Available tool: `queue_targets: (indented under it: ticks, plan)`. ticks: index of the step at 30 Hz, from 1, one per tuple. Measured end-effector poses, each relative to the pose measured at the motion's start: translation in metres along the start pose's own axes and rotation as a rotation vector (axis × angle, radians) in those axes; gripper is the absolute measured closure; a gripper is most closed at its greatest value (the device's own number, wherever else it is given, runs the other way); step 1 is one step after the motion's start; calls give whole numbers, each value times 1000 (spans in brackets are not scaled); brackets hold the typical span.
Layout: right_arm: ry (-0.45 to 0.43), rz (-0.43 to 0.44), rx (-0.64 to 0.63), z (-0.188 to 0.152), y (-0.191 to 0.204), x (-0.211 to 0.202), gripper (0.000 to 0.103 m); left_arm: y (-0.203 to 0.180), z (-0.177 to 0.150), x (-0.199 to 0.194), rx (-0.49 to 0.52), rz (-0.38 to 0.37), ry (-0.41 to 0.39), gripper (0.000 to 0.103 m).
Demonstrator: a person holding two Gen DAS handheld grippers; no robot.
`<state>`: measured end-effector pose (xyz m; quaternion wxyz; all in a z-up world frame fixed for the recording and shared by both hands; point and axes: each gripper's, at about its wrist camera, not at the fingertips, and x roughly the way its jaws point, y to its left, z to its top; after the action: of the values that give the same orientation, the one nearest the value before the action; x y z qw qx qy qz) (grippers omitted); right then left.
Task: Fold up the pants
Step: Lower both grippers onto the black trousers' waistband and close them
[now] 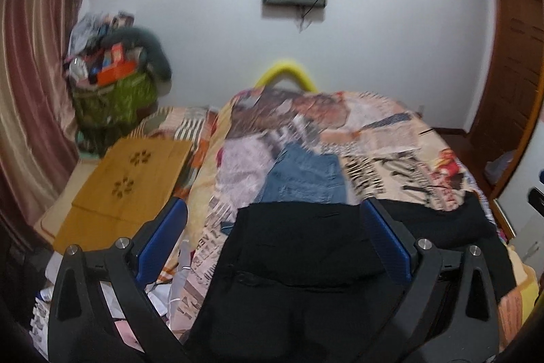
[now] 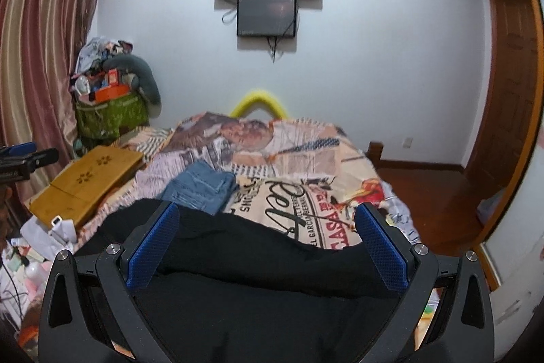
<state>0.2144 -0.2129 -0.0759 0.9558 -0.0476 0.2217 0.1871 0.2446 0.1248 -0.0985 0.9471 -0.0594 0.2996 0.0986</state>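
Note:
Black pants (image 1: 299, 247) lie spread across the near part of the bed, over a newspaper-print bedspread (image 1: 384, 138). My left gripper (image 1: 273, 210) is open above the pants, its blue-padded fingers wide apart and holding nothing. In the right wrist view the black pants (image 2: 258, 254) stretch across the near bed edge. My right gripper (image 2: 267, 215) is open above them, empty. The left gripper's fingertips (image 2: 29, 155) show at the far left of the right wrist view.
Folded blue jeans (image 1: 302, 176) (image 2: 200, 187) lie on the bedspread (image 2: 306, 165) beyond the black pants. A wooden lap table (image 1: 122, 186) (image 2: 85, 182) sits at the bed's left. A green bag of clutter (image 1: 115, 97) stands by the curtain. Wooden floor (image 2: 428, 193) lies to the right.

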Motion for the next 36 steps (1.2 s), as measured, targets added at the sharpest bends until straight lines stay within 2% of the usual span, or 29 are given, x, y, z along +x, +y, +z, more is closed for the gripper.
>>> queue_targets:
  ticks: [6,8,12,14,20,23,27,30,32,33,35,36]
  plan:
    - [102,-27,-56,-6,-14,51,0,28,2,70,18,71,84,1]
    - [149,-28,-73,-8,-17,69,0,33,0,95,17,80,130,9]
    - [226,-9,-101,-15,-23,103,0,44,-8,150,-2,69,241,16]
    - [266,10,-112,-19,-28,122,1,47,-12,172,-9,64,284,22]
    - [359,85,-127,-28,-29,175,2,47,-27,234,12,72,387,27]
    - [403,135,-138,-28,-26,199,3,46,-33,260,22,50,439,31]
    - [458,173,-173,-30,-19,223,12,47,-38,288,7,31,493,34]
    - [500,225,-172,-35,-16,240,14,50,-41,305,-33,5,527,36]
    - [535,261,-158,-38,-15,252,17,53,-43,312,-66,-17,549,43]
    - [553,275,-146,-40,-14,257,23,54,-45,316,-83,-32,567,46]
    - [570,291,-122,-43,-13,263,25,52,-49,320,-87,-47,585,65]
    - [565,294,-123,-43,-12,263,26,50,-50,320,-78,-42,588,68]
